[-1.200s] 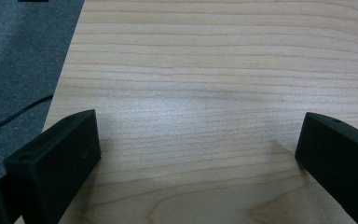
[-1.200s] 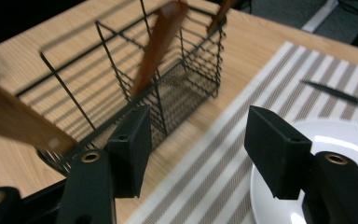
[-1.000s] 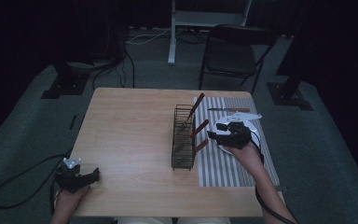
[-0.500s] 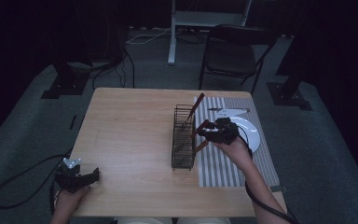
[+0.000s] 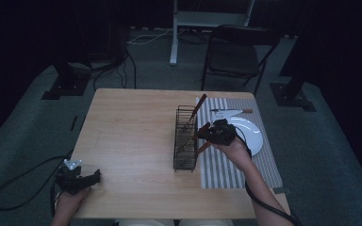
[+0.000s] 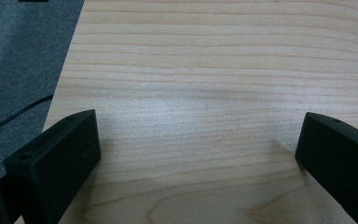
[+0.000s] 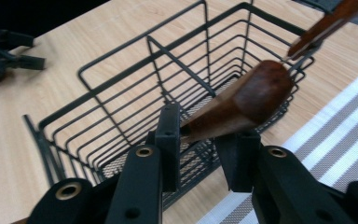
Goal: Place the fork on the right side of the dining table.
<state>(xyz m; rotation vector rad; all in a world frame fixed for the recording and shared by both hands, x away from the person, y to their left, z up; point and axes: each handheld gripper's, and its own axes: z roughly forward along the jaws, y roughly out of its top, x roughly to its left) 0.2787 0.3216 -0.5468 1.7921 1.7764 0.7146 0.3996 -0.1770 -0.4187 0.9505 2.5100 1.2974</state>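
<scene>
The right gripper has its 2 fingers shut on a wooden handle, slanting over the wire basket on the table, while the left gripper rests open and empty, far away.

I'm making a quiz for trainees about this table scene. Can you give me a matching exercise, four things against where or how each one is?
Things:
1. wire basket
2. white plate
3. left gripper
4. wooden handle

Places or states:
A. lying on the striped mat
B. clamped between the right gripper jaws
C. standing on bare wood beside the mat
D. open, resting low at the table's near corner

Pairs: 1-C, 2-A, 3-D, 4-B
</scene>
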